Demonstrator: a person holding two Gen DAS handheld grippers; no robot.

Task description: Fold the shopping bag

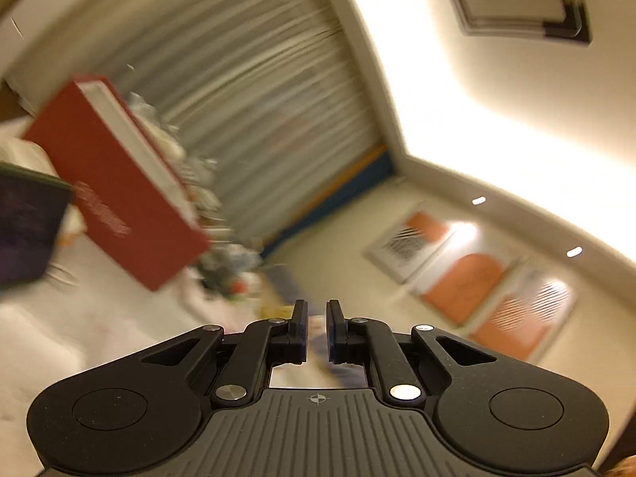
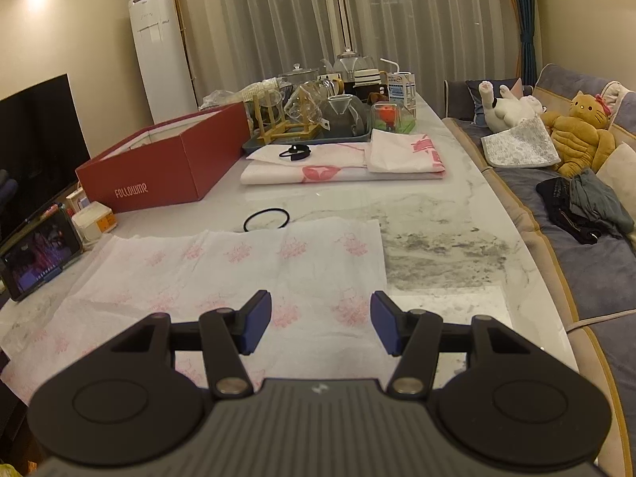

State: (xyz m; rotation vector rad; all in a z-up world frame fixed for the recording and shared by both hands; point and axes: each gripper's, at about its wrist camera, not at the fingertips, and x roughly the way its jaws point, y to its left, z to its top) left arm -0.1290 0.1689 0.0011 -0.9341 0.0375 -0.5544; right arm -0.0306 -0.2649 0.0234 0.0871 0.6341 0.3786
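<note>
While I held the right gripper (image 2: 321,324) low over the near edge of the marble table (image 2: 437,214), its jaws stood about half open with nothing between them. The shopping bag (image 2: 222,270), a thin white sheet with pink prints, lay spread flat beneath it along the near edge, reaching toward the near left corner, creased but unfolded. A black hair band (image 2: 265,218) lay on the table just beyond the bag's far edge. Further back I noted a red box (image 2: 159,167) toward the left edge and a stack of folded bags (image 2: 342,161) at mid-table, well apart from the working bag.

The left gripper (image 1: 317,328) was nearly closed and empty, and its tilted, blurred view looked up at curtains and ceiling, so I could not place it over the bag.

I judged the fold not yet begun. To do it well, I considered that I should bring the left gripper down to the left edge, pinch one layer only at each near corner, lift both together, and lay them evenly onto the far edge, clear of the hair band
</note>
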